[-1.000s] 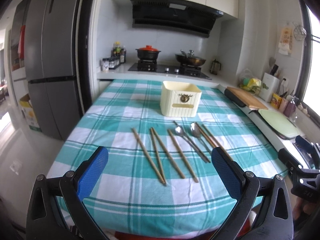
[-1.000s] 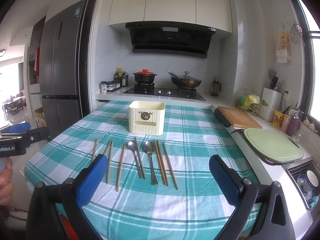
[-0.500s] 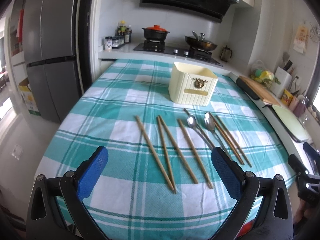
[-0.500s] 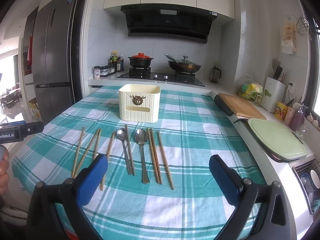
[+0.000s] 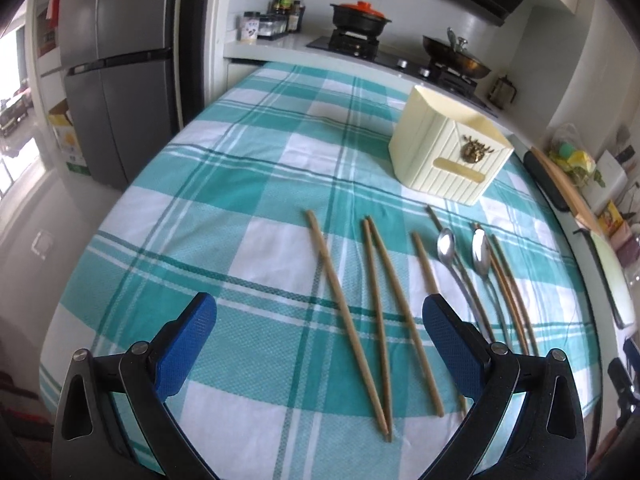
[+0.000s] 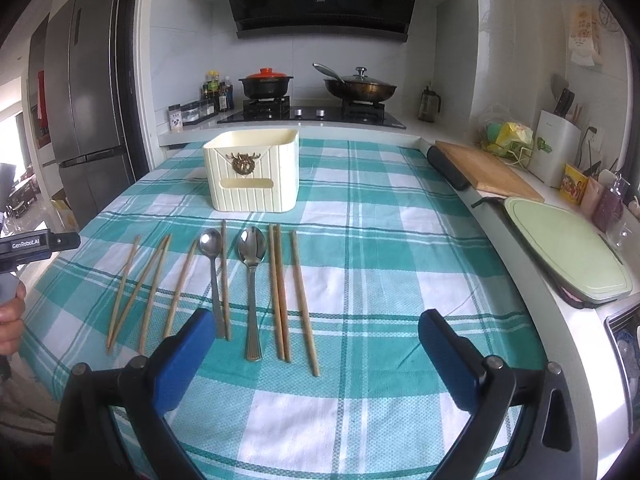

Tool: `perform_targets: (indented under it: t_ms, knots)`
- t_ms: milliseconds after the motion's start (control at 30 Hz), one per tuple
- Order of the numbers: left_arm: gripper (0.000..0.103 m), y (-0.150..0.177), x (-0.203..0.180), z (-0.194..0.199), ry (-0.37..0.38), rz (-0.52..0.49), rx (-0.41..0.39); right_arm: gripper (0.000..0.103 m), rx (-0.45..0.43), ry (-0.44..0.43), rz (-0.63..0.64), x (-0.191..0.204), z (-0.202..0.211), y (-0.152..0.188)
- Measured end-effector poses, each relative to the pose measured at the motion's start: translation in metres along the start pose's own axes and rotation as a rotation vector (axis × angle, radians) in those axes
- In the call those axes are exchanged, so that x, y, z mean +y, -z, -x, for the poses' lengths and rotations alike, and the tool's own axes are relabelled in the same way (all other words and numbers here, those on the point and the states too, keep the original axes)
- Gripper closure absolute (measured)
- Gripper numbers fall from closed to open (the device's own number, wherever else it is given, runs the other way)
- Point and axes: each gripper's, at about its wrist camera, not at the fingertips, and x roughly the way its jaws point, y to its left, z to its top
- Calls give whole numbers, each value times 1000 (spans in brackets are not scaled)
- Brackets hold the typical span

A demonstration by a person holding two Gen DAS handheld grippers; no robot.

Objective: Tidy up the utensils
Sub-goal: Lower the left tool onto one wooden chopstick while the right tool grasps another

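Observation:
Several wooden chopsticks (image 5: 376, 304) (image 6: 280, 292) and two metal spoons (image 5: 448, 248) (image 6: 252, 272) lie side by side on the teal checked tablecloth (image 6: 380, 240). Behind them stands a cream utensil box (image 5: 448, 160) (image 6: 254, 170) with an open top. My left gripper (image 5: 320, 344) hangs open just above the near ends of the left chopsticks, holding nothing. My right gripper (image 6: 312, 348) is open too, over the near ends of the right spoon and right chopsticks. The left gripper's body (image 6: 36, 242) and a hand (image 6: 12, 316) show at the left edge of the right wrist view.
A grey fridge (image 5: 120, 80) stands left of the table. Behind it a stove carries a red-lidded pot (image 6: 266, 82) and a wok (image 6: 360, 88). To the right a counter holds a wooden board (image 6: 488, 172), a green cutting board (image 6: 568, 252) and a knife block (image 6: 556, 148).
Both grippers have come forward and lower toward the utensils; the left one tilted down over the left chopsticks. Both stay open. The utensils have not moved.

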Motion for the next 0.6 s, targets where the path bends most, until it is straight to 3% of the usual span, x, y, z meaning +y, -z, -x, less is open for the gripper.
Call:
perform_targets:
  t_ms: [100,367,400,533,600]
  knots:
    - [1,-6,-5,-32,-24,-15,61,0,39,-43,24,-6,-19,-9]
    - [1,3,-14,-76,-128,-89,125,1,154,-104,134,-20,-108,-42]
    - [1,5,-12,-79,-134,-86,132,3,180,-110,153,-18,-121,-43]
    - [1,9,-6,-88,-152,-83,159,39,279,-186,176,-10,-165,-46]
    - [1,9,-5,-91,-161,-94,166,46,317,-225,163,-8,-180,-45]
